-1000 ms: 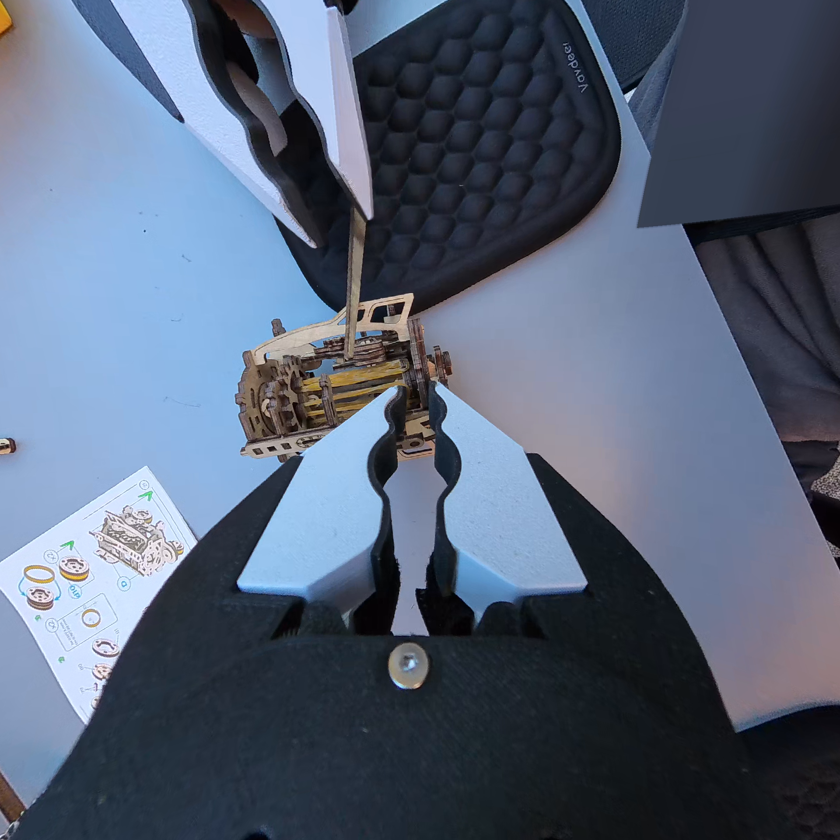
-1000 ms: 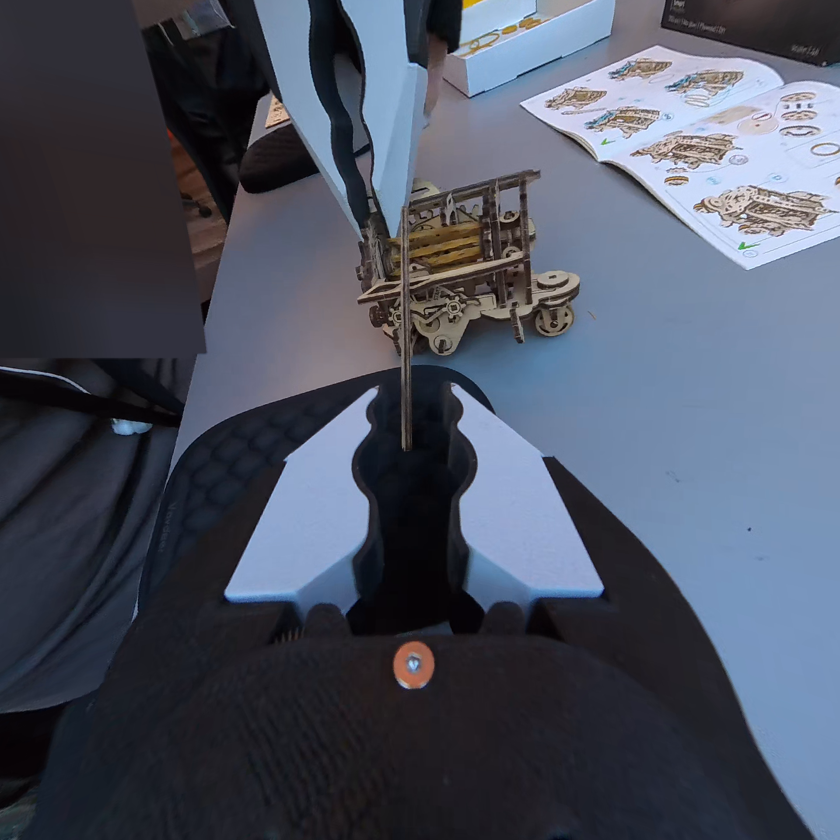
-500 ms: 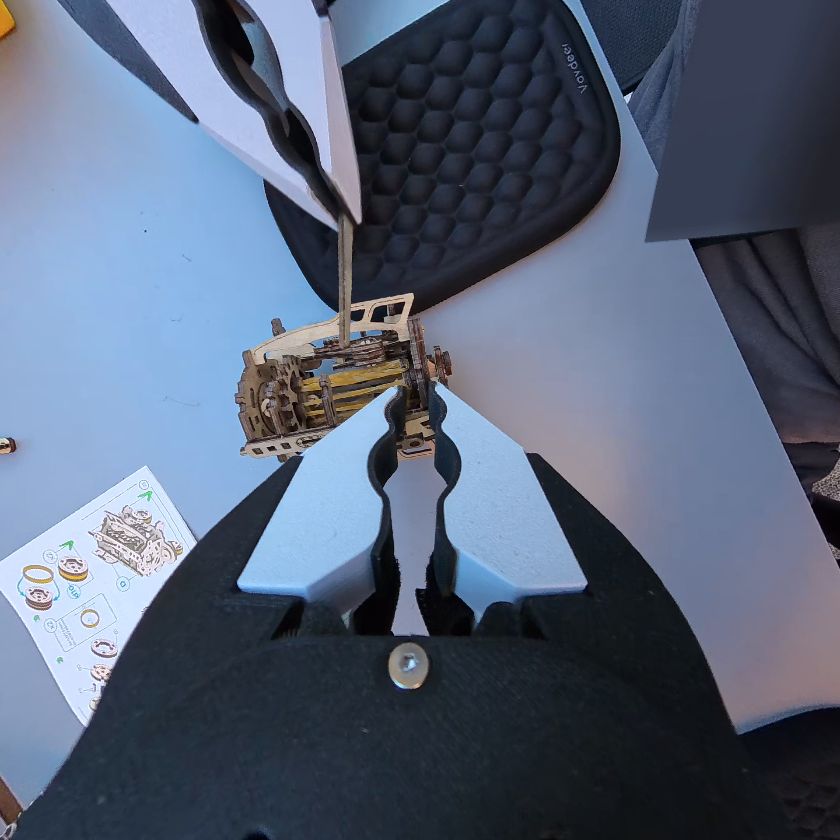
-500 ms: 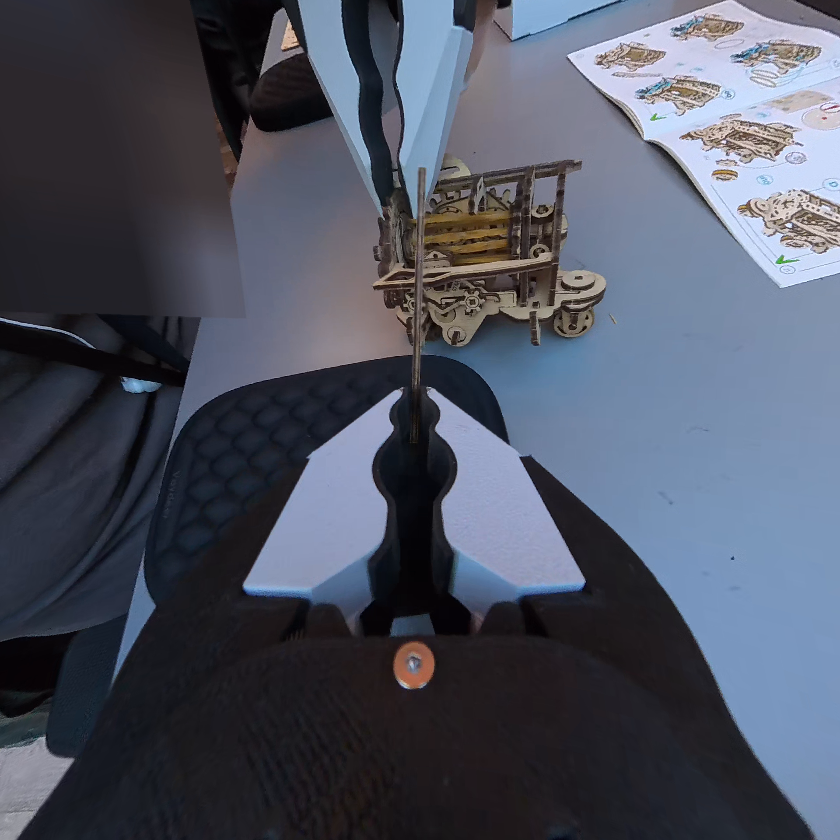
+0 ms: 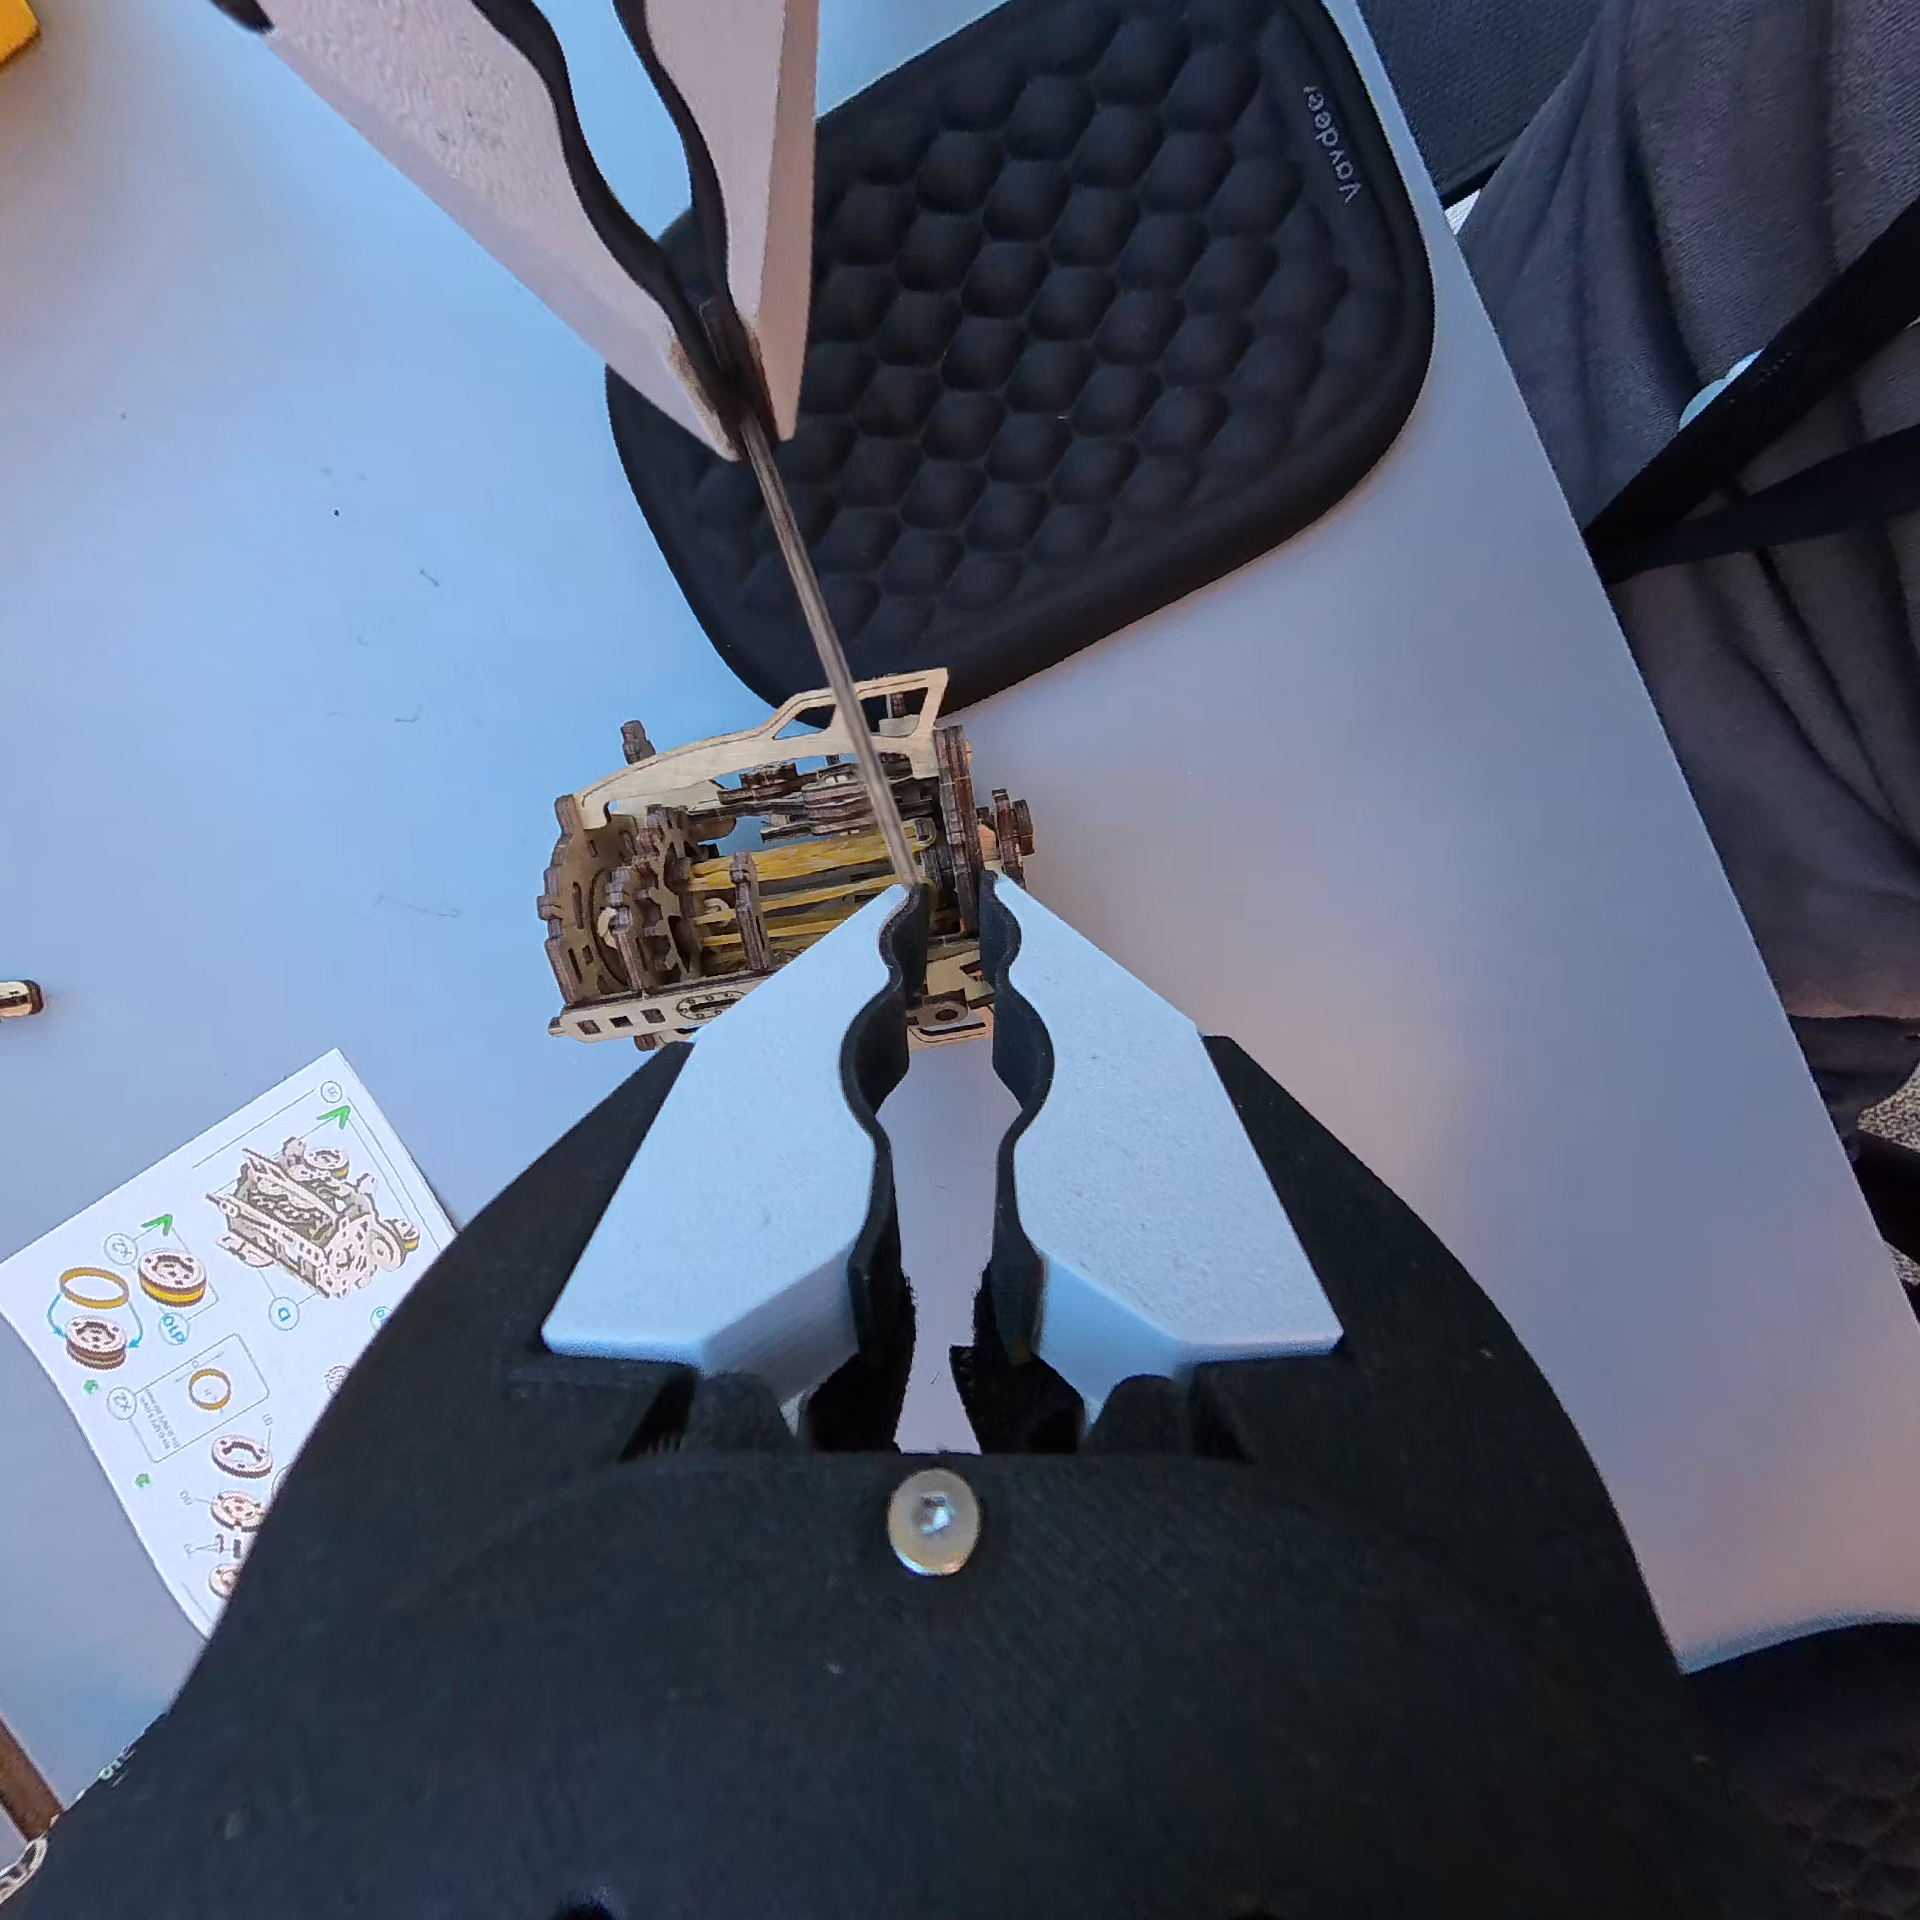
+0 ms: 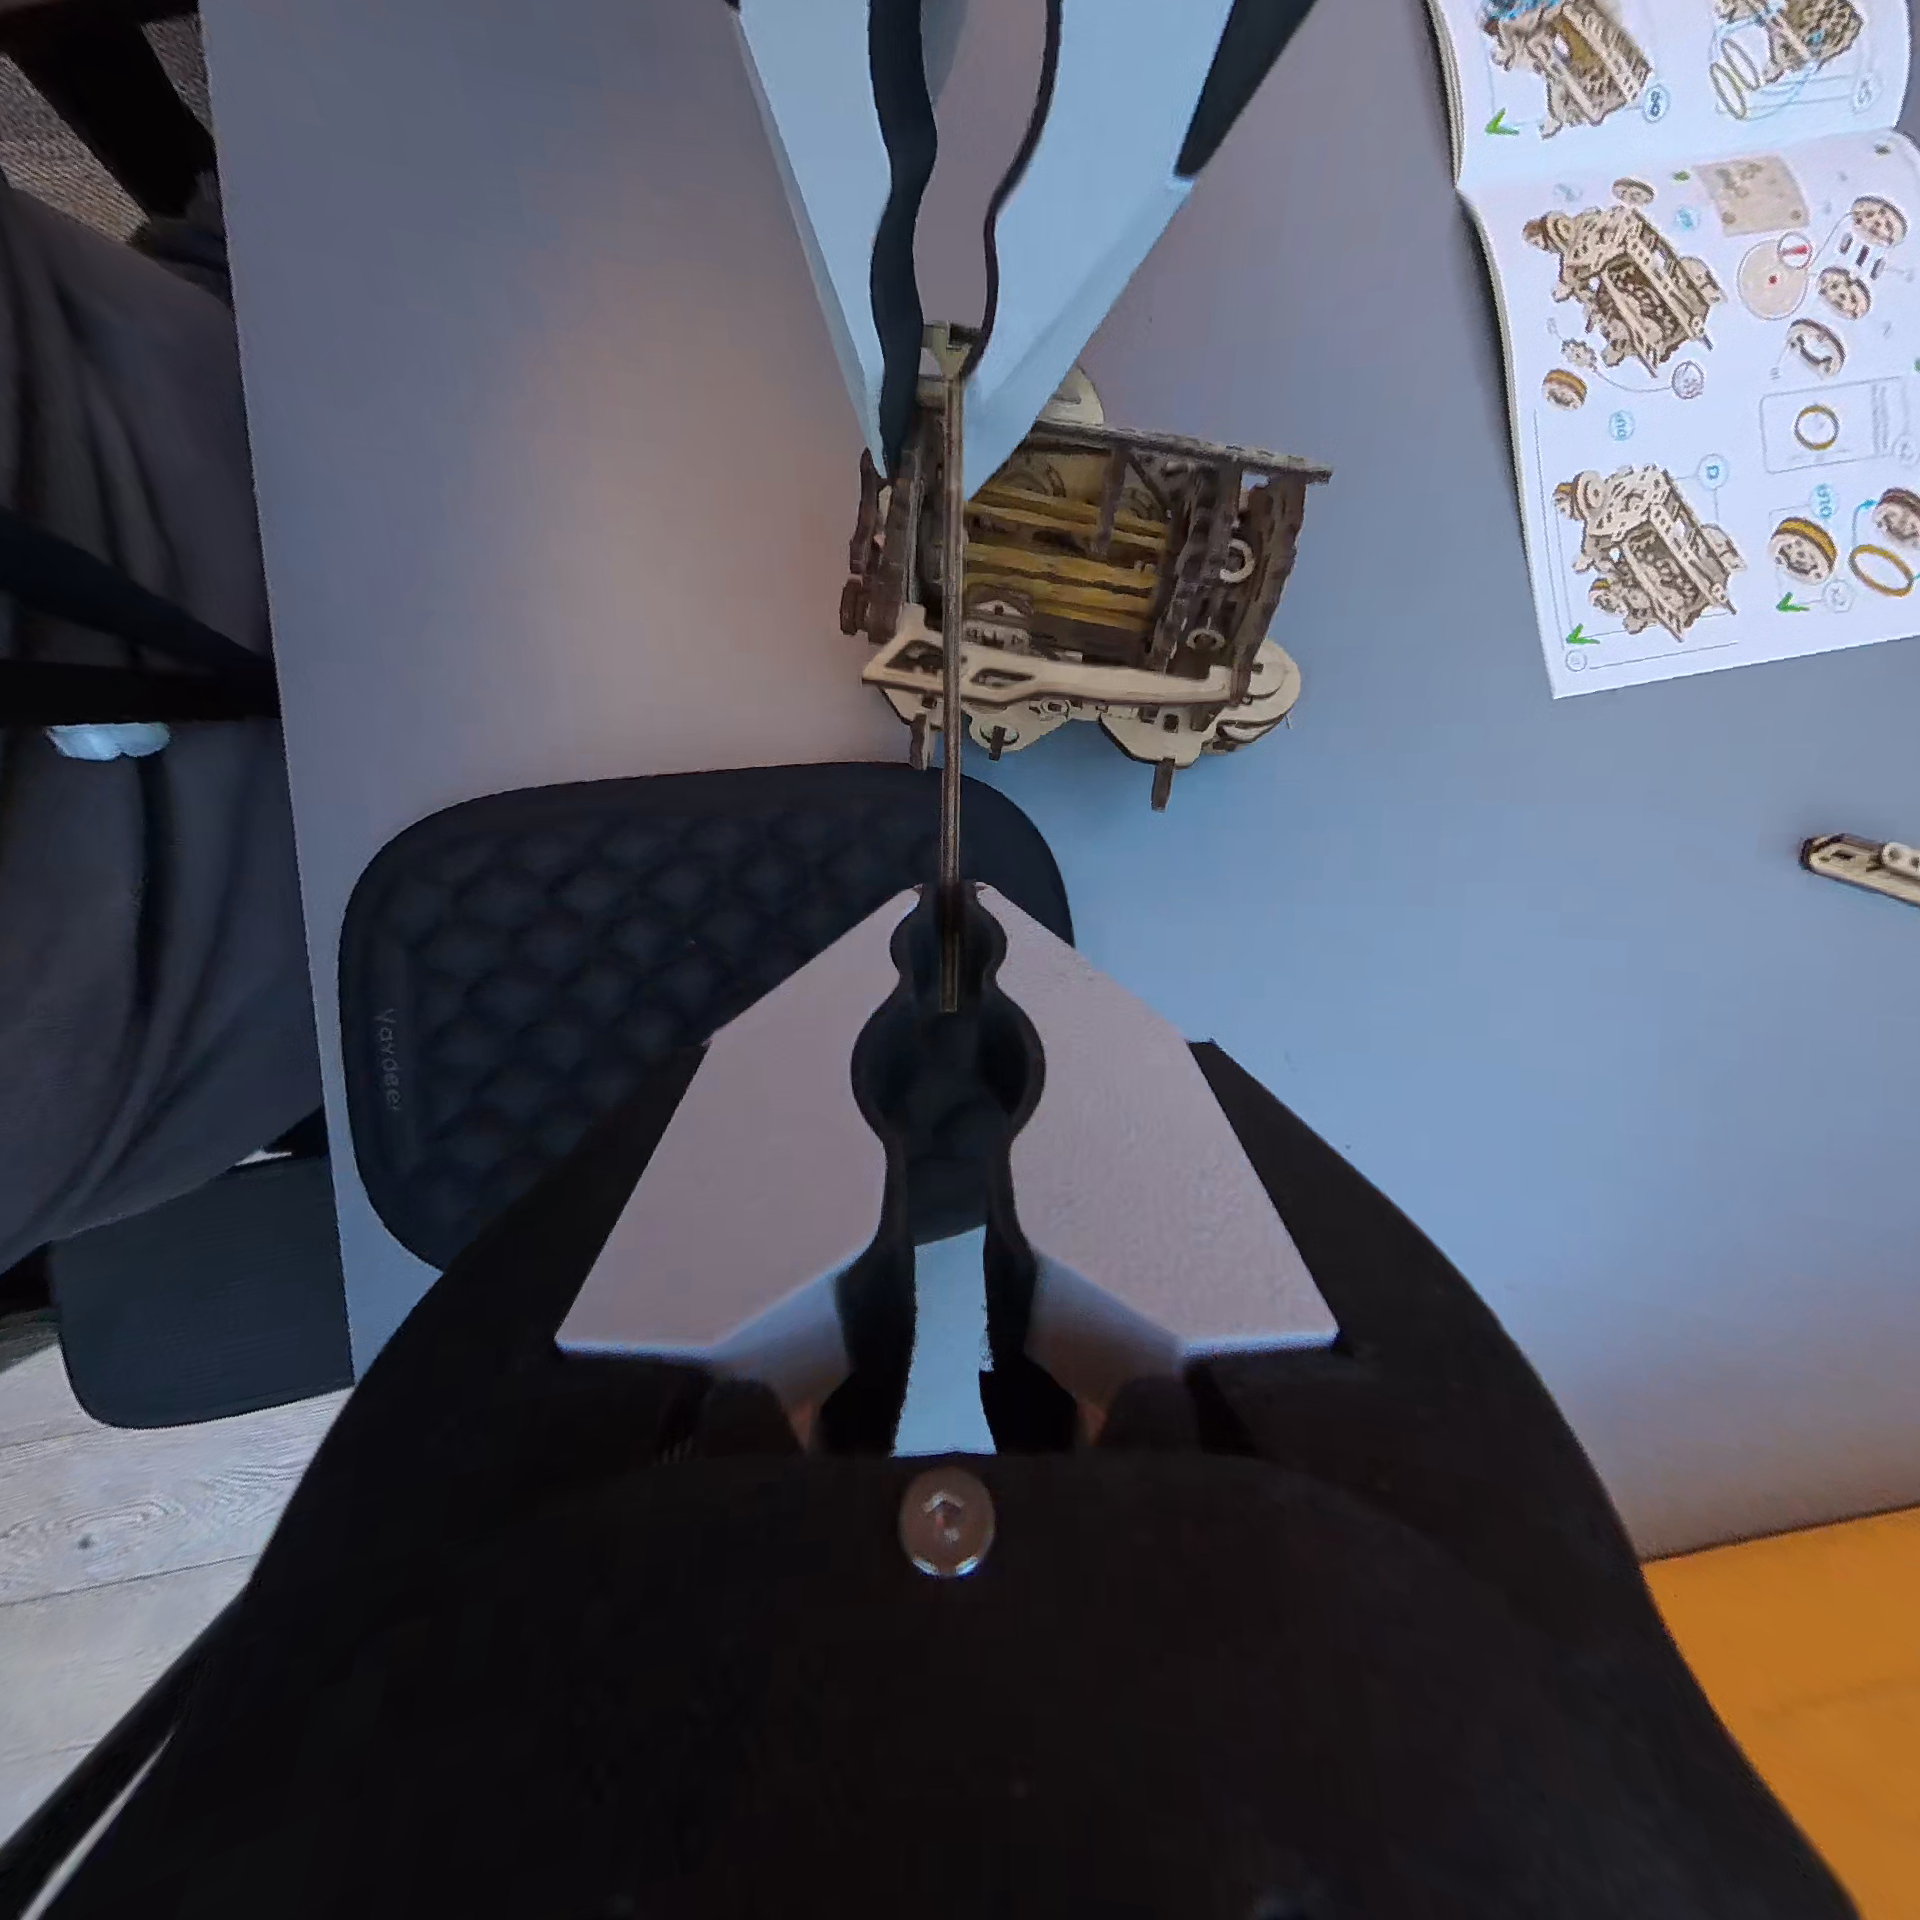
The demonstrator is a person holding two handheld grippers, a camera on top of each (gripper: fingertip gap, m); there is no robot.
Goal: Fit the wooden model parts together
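Observation:
The wooden model (image 5: 665,904) is a small wheeled cart with yellow bands, standing on the grey table; it also shows in the right wrist view (image 6: 1091,561). My left gripper (image 5: 951,899) is shut on the model's end wall and appears from above in the right wrist view (image 6: 935,416). My right gripper (image 6: 951,894) is shut on a thin wooden stick (image 6: 951,727). The stick reaches over the model, and its forked far end lies at the left gripper's tips. In the left wrist view the right gripper (image 5: 743,426) comes in from the top with the stick (image 5: 821,644) slanting down.
A black honeycomb pad (image 5: 1039,364) lies just behind the model near the table edge; it also shows in the right wrist view (image 6: 623,987). An instruction booklet (image 6: 1714,364) and a loose wooden piece (image 6: 1860,868) lie to the right. A person's dark clothing lies beyond the table edge. The left gripper's tips are roughly 8 cm from the right gripper's.
My right gripper has risen and tilted, swinging the stick's far end across the model to the left gripper's tips. The left gripper and the model have not moved.

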